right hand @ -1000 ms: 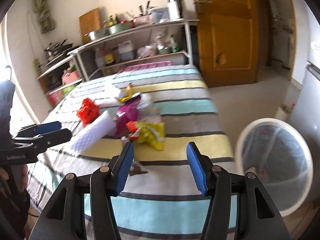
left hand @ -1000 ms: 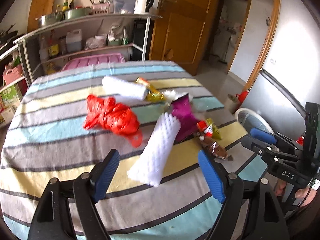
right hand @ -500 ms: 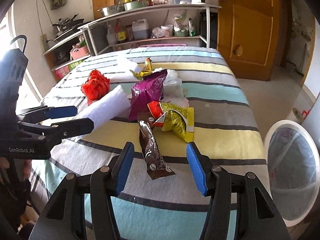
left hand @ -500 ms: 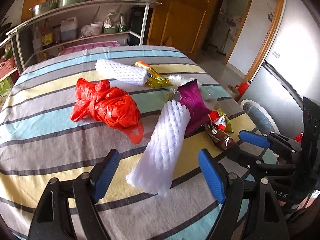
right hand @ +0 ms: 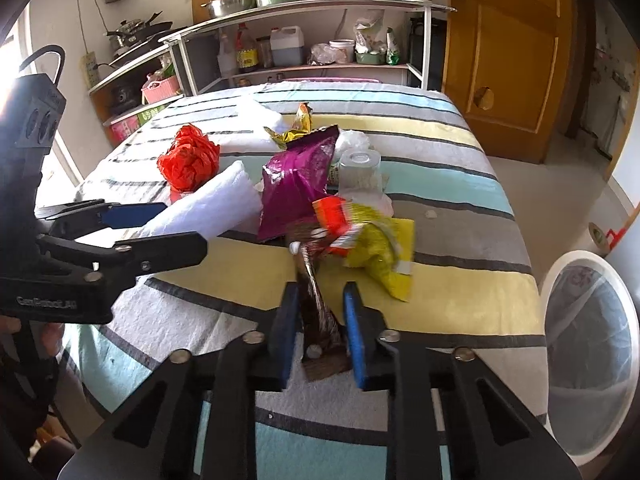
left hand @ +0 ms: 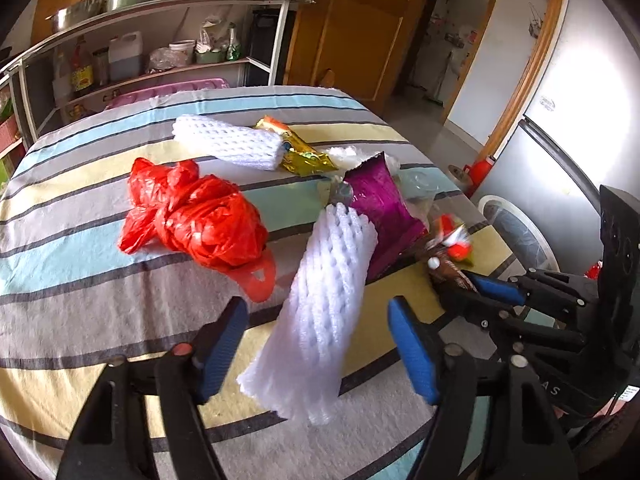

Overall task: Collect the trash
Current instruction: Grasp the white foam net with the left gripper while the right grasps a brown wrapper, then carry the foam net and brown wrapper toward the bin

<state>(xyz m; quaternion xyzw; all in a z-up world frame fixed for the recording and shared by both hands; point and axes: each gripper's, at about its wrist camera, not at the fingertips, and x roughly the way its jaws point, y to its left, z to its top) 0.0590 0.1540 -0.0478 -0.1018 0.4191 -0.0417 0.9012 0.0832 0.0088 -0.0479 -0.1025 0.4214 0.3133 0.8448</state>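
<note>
Trash lies on a striped tablecloth (left hand: 60, 248). My left gripper (left hand: 318, 354) is open around the near end of a white foam net sleeve (left hand: 320, 312); the pads do not touch it. My right gripper (right hand: 318, 330) has narrowed around a brown snack wrapper (right hand: 316, 304), which stands between its blue pads. Behind the wrapper lie a red-and-yellow snack bag (right hand: 372, 244), a purple foil bag (right hand: 296, 188), an upturned clear cup (right hand: 358, 170) and a red plastic bag (left hand: 196, 216). A second foam sleeve (left hand: 228, 146) and a gold wrapper (left hand: 300, 152) lie farther back.
A white-rimmed round bin (right hand: 588, 356) stands on the floor off the table's right edge. A metal shelf rack (right hand: 304, 32) with pots and bottles stands behind the table. A wooden door (right hand: 508, 52) is at the back right.
Both grippers moved forward onto the trash. The right gripper's jaws narrowed around the brown wrapper, which rose from lying flat. The left gripper came closer around the foam sleeve.
</note>
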